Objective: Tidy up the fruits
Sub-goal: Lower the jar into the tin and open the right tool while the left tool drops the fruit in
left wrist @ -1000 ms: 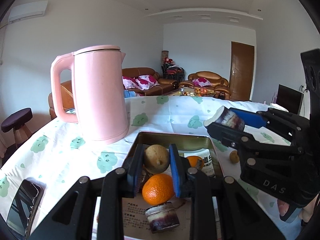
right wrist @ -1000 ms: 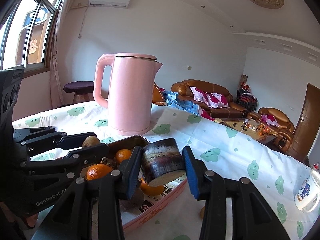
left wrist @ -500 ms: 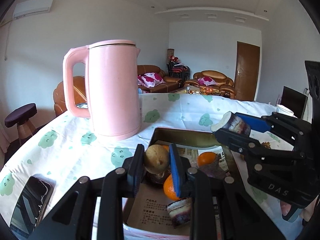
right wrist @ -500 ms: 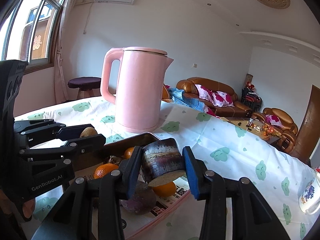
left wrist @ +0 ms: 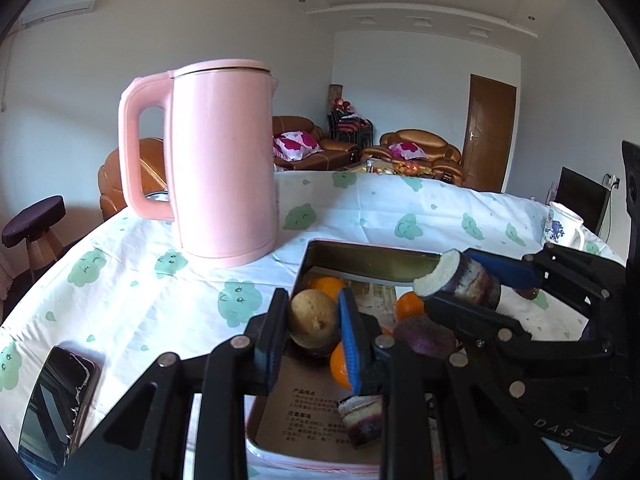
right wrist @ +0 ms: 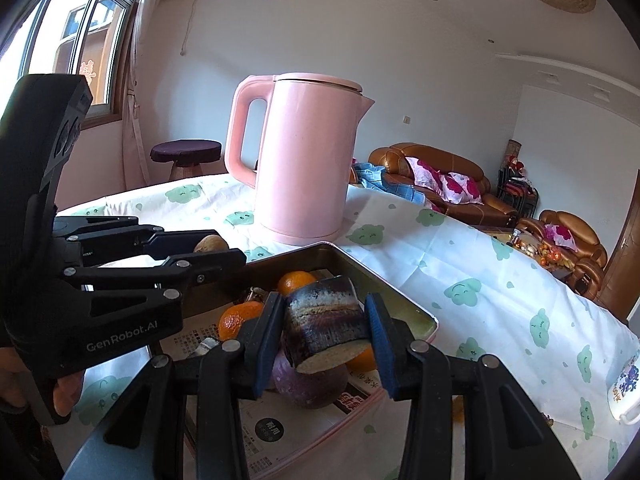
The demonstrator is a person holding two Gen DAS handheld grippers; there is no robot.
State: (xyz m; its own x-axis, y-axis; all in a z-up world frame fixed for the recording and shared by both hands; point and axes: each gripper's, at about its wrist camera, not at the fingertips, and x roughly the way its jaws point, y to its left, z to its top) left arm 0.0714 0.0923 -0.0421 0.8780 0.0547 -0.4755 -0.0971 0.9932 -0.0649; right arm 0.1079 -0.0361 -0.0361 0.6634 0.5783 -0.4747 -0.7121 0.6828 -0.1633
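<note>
Mid-delivery: left tool (left wrist: 314, 326) clamped on a brown fruit (left wrist: 313, 322), right tool (right wrist: 326, 330) gripping a cut sugarcane piece (right wrist: 326, 326), both over the tray (right wrist: 384, 284); next, lowering and releasing inside

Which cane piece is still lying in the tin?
The short cane piece at the tin's near end, lying loose on the paper. The other cane piece is clamped in the right gripper, above the fruit.

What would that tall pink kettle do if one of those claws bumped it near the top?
The pink kettle is tall over a fairly narrow base, so a high bump might rock or tip it. It stands on a loose-looking tablecloth, so it could slide instead. Its smooth wall looks slippery; the handle seems the safer hold. How full it is cannot be seen.
</note>
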